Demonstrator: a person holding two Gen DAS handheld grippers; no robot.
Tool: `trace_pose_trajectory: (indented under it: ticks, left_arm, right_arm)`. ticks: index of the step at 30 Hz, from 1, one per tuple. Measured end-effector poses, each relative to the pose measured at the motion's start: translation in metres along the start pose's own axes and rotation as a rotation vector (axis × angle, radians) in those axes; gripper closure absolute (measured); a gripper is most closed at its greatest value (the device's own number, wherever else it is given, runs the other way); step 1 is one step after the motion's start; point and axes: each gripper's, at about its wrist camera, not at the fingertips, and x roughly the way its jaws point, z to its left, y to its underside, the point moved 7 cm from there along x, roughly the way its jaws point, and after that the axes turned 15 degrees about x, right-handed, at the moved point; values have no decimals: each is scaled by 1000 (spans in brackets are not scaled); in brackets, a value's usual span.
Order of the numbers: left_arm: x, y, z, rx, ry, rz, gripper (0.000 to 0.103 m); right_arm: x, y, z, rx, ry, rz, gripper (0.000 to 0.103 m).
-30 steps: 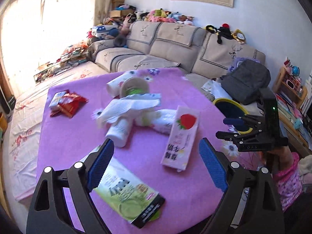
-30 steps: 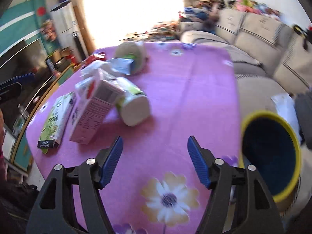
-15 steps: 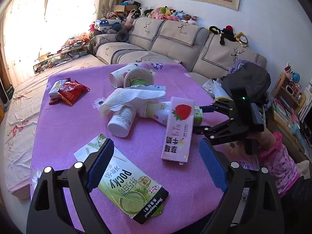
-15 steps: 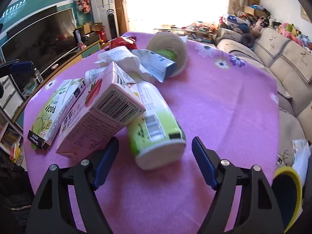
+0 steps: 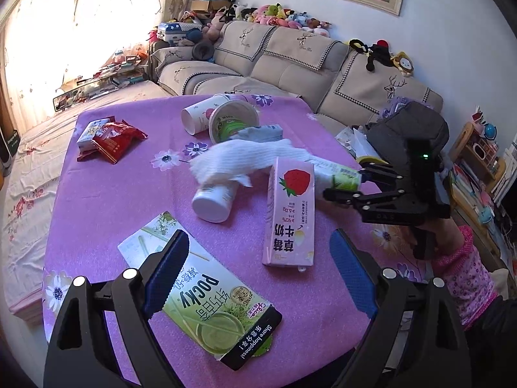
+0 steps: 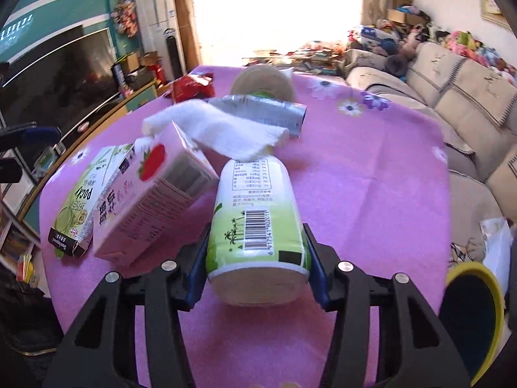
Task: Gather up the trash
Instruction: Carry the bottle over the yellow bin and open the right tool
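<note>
Trash lies on the purple-clothed table (image 5: 113,200). My right gripper (image 6: 257,252) is closing its jaws around the base of a green-and-white bottle (image 6: 255,226) that lies on its side, and both blue pads touch it. The left wrist view shows that gripper (image 5: 342,187) at the bottle's end (image 5: 336,174). A pink strawberry milk carton (image 6: 152,194) leans against the bottle, and a white tissue (image 6: 226,129) drapes over its far end. My left gripper (image 5: 258,245) hovers open and holds nothing, with a green Pocky box (image 5: 206,297) under its left finger.
A second white bottle (image 5: 213,200), two tipped paper cups (image 5: 232,119) and red snack wrappers (image 5: 113,139) also lie on the table. A yellow-rimmed bin (image 6: 468,317) stands off the table's right edge. A sofa (image 5: 290,74) runs behind, and a TV (image 6: 58,77) is at left.
My right gripper moved in from the table's edge to the green-and-white bottle and narrowed its jaws around the base. The left gripper stayed open and hardly moved.
</note>
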Motion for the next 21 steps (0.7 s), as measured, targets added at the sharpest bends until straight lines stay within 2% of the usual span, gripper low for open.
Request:
trace_pose_trajectory:
  ticks: [9, 15, 21]
  left_arm:
    - [3, 1, 2, -5, -2, 1, 15]
    - [2, 3, 0, 0, -2, 3, 15]
    - [-1, 3, -1, 4, -4, -3, 15]
  right_arm:
    - [-49, 21, 4, 75, 21, -33, 54]
    - [-94, 19, 3, 126, 25, -111, 54]
    - [-122, 18, -3, 159, 47, -154, 54]
